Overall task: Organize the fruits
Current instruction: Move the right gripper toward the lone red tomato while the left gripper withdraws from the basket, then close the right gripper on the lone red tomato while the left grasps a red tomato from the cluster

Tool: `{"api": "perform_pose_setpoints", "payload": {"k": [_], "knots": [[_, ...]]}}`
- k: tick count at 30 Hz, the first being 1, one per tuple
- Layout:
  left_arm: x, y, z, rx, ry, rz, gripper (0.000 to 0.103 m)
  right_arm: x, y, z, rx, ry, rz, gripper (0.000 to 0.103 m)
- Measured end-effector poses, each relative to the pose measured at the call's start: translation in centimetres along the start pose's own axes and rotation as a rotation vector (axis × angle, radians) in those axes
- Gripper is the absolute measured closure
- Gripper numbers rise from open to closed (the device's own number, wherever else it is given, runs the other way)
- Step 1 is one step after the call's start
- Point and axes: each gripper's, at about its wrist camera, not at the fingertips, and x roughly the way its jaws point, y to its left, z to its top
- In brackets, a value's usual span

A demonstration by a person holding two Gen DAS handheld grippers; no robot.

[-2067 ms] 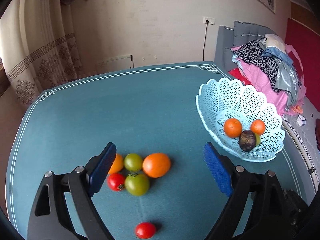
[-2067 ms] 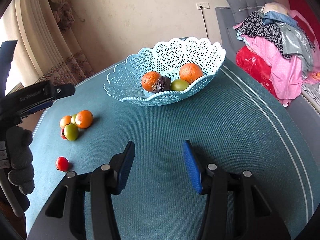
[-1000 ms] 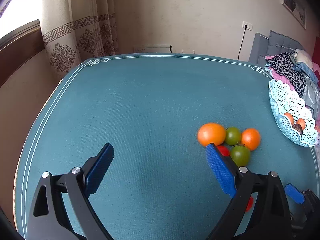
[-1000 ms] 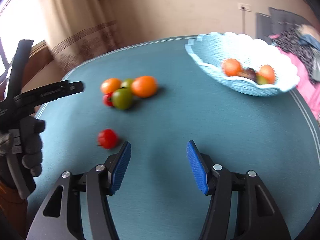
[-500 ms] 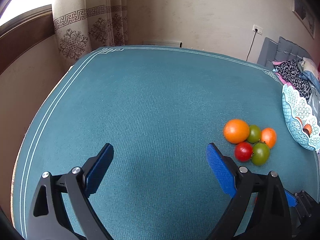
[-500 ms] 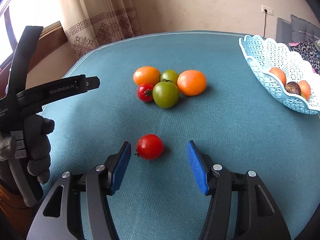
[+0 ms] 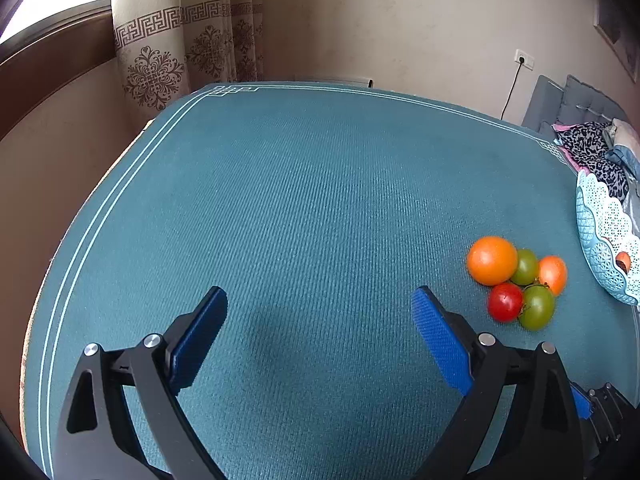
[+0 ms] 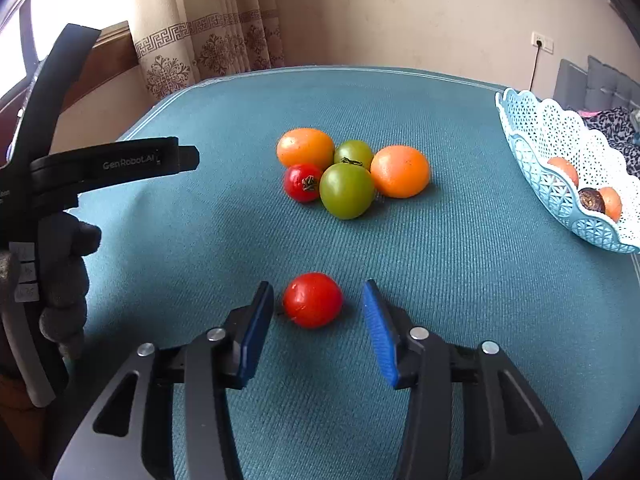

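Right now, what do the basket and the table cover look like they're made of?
Basket: probably moulded plastic, pale blue, slightly glossy; the regular lattice holes and scalloped rim suggest it. Table cover: looks like woven or ribbed fabric, matte teal; fine parallel ribs show, with pale border lines near the edge. Exact fibre can't be told.

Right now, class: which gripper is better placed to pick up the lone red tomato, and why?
Right. The right gripper already straddles the tomato, jaws closing. The left gripper has only bare cloth between its jaws.
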Motion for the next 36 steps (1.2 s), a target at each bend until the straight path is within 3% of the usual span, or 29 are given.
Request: {"api": "perform_pose_setpoints", "payload": {"k": [2,11,26,31,36], "knots": [[0.1,-0.1,0.0,0.005,0.001,0.002,0.008,-0.2,-0.4,-0.1,0.012,-0.006,0.02,0.067],[0.3,-1.5,-0.3,0.027,0.013,-0.013,0.008,-1.8,-3.0,-0.3,0.086,-0.048,0.035,0.067],[0.0,-8.9,-1.2,0.175,-0.004,-0.119,0.008,-3.0,-6.4,-1.0,0.16,-0.069,0.044,0.066],[0.7,-10.3,-1.0,0.201,0.014,-0.152,0.017,-3.0,-6.4,-1.4,0.156,-0.066,0.07,0.066],[1.3,-10.6,-0.4,0.186,0.035,-0.219,0.034,-2.7,-5.8,-1.6,0.153,-0.048,0.108,0.066]]}}
